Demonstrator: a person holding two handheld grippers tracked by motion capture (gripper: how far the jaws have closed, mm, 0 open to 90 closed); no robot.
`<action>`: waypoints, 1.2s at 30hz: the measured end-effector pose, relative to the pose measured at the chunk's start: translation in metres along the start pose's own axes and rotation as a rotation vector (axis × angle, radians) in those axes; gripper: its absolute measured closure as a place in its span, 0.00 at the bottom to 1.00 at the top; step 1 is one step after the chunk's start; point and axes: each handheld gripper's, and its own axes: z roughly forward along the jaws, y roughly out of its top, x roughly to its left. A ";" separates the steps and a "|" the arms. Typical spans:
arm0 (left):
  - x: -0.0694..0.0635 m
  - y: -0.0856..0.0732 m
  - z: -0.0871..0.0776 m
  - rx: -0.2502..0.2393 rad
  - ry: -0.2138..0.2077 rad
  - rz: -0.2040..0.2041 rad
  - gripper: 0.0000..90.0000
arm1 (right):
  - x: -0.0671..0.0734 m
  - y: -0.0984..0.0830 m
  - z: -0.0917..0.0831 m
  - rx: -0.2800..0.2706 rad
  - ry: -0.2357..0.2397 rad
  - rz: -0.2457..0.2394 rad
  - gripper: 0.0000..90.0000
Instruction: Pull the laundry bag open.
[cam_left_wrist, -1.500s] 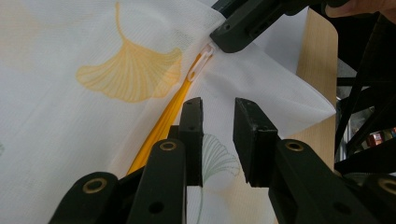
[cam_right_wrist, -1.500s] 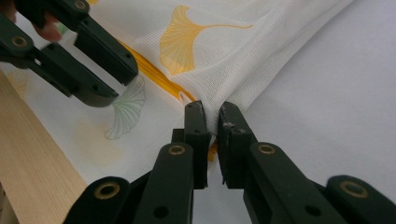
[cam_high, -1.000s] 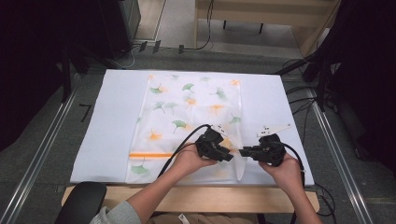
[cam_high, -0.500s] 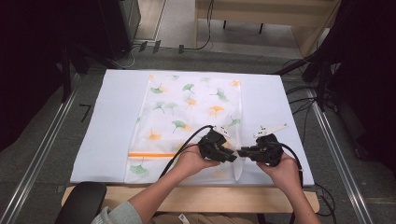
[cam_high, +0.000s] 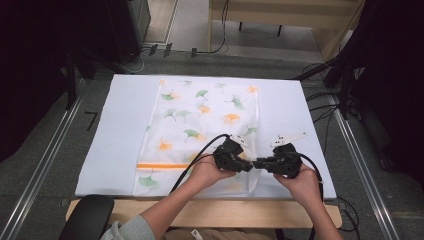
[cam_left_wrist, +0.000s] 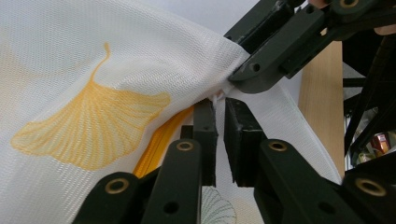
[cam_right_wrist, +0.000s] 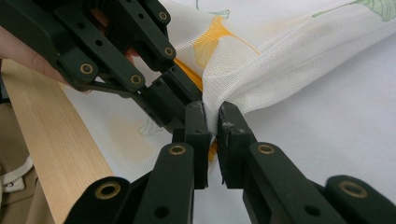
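A white mesh bag (cam_high: 200, 115) printed with ginkgo leaves lies flat on the mat, an orange zipper (cam_high: 160, 165) running across its near end. My two grippers meet tip to tip at the bag's near right corner. The left gripper (cam_high: 248, 166) points right; its jaws have just been closing and now pinch the zipper's end (cam_left_wrist: 159, 140) between their tips (cam_left_wrist: 219, 105). Opposite it, the right gripper (cam_high: 257, 164) points left and is shut on a fold of the mesh (cam_right_wrist: 243, 88), which bunches up between its jaws (cam_right_wrist: 212, 109). The left gripper (cam_right_wrist: 194, 95) sits close beside that fold.
A white mat (cam_high: 125, 125) covers the table; its wooden front edge (cam_high: 210, 212) runs under my forearms. A black rounded object (cam_high: 87, 217) sits at the lower left. Metal rails (cam_high: 45, 165) flank the table, and cables (cam_high: 325, 100) lie at the right.
The left gripper's jaws have drawn together at the bag's near right corner. Both hands and the right gripper have stayed in place.
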 end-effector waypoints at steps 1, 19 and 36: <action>0.000 0.000 0.000 -0.001 0.001 -0.003 0.95 | 0.000 0.000 0.000 0.002 0.000 0.001 0.95; -0.001 0.000 -0.002 -0.007 0.023 -0.049 1.00 | -0.001 -0.001 -0.001 -0.009 0.002 0.010 0.95; 0.003 0.000 -0.003 0.016 0.024 -0.105 1.00 | 0.000 0.000 -0.001 -0.012 -0.001 0.008 0.95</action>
